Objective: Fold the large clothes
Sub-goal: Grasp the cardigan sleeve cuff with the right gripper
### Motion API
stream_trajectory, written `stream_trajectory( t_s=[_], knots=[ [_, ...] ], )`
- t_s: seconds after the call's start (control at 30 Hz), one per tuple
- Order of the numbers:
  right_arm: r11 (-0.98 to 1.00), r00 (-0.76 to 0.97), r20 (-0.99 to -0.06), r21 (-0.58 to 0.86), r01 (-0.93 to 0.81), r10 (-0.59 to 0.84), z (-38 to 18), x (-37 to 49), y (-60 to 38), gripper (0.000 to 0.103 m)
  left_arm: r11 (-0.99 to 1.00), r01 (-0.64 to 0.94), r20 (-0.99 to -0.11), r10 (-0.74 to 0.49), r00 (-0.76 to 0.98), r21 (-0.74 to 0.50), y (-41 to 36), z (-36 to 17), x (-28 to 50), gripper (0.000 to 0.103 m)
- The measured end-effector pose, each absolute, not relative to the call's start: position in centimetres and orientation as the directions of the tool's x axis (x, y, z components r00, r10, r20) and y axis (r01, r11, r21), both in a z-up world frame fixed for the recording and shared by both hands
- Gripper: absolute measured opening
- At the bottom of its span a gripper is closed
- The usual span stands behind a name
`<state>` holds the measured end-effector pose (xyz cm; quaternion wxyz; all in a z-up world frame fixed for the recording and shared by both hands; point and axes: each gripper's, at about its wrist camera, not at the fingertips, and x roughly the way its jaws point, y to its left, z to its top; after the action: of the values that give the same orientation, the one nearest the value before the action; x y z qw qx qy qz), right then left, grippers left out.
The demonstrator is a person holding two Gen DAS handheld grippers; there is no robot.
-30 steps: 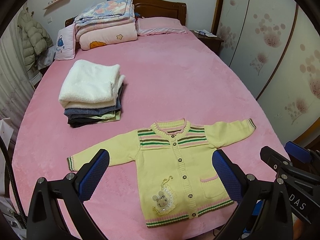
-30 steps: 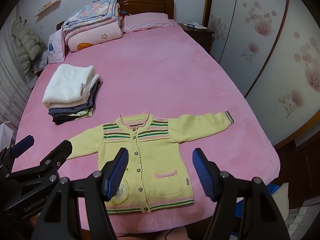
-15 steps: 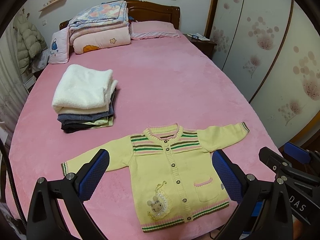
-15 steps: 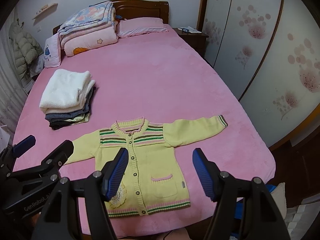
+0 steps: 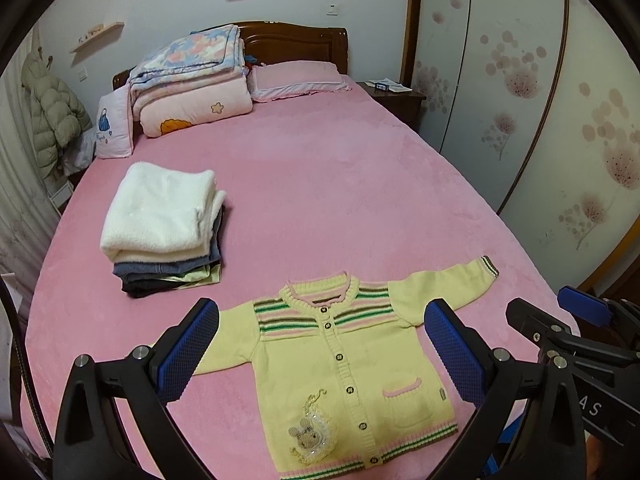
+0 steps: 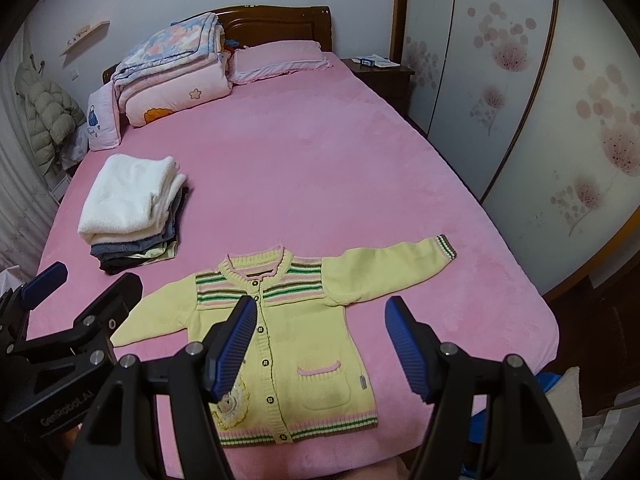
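Pink bed (image 5: 340, 184) carries my yellow cardigan (image 5: 344, 364) flat, buttoned. Both my tongs, left gripper (image 5: 320, 354) and right gripper (image 6: 320, 346), hover wide, empty. Pinching one knit layer could drag it crooked.

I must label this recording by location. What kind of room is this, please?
Most likely a home bedroom: a large bed with a wooden headboard, a pillow and folded quilts at its head, and a nightstand beside it. A yellow cardigan lies spread on the bed.
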<state>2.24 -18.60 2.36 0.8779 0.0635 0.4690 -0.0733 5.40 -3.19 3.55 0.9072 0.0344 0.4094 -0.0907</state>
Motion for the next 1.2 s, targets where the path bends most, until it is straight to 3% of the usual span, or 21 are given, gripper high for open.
stream_trajectory(
  t_s=[0.47, 0.67, 1.2],
  knots=[
    [0.992, 0.579, -0.813, 0.108, 0.06, 0.054, -0.4, 7.4, -30.7, 0.067, 0.992, 0.123, -0.734, -0.095, 0.672, -0.015, -15.1, 1.4, 8.9, 0.102],
    [0.989, 0.527, -0.845, 0.138, 0.049, 0.092, -6.1, 9.9, -37.4, 0.067, 0.994, 0.077, -0.779, -0.113, 0.617, -0.083, -20.7, -4.4, 11.8, 0.102],
    [0.966, 0.359, -0.933, 0.106, 0.237, 0.014, -25.9, 17.2, -50.7, 0.067, 0.998, 0.055, -0.857, -0.064, 0.511, -0.041, -28.0, -22.5, 20.5, 0.102]
  ],
)
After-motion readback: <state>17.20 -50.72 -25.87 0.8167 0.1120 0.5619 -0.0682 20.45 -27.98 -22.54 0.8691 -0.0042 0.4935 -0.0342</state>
